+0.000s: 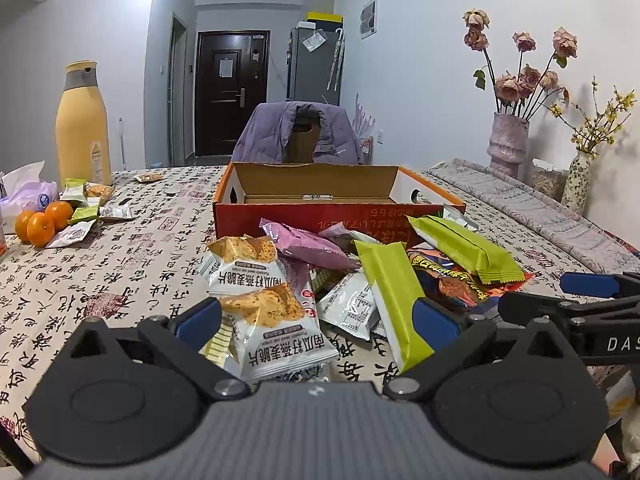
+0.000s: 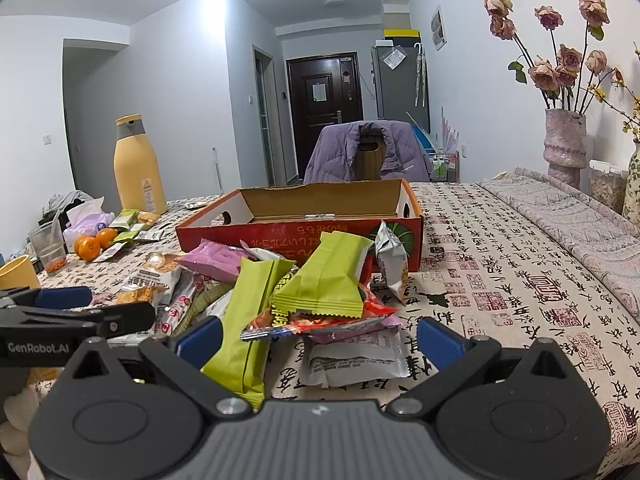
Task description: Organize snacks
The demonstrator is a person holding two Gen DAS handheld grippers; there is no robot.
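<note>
A pile of snack packets lies on the table in front of an open red cardboard box (image 1: 280,216) (image 2: 248,240), which looks empty. My left gripper (image 1: 318,322) is open low over the pile, its jaws either side of white cracker packets (image 1: 276,332), with a green packet (image 1: 396,300) by its right finger. My right gripper (image 2: 318,338) is open, with a green packet (image 2: 248,320) by its left finger and a silver packet (image 2: 356,360) between the jaws. A second green packet (image 2: 332,276), a purple packet (image 1: 304,246) and a red-orange packet (image 1: 460,280) lie in the pile.
A yellow bottle (image 1: 82,128), oranges (image 1: 40,222), tissues and a few small packets sit at the table's left. Vases with flowers (image 1: 508,144) stand at the right by a folded cloth. A chair with a purple jacket (image 1: 298,132) stands behind the box.
</note>
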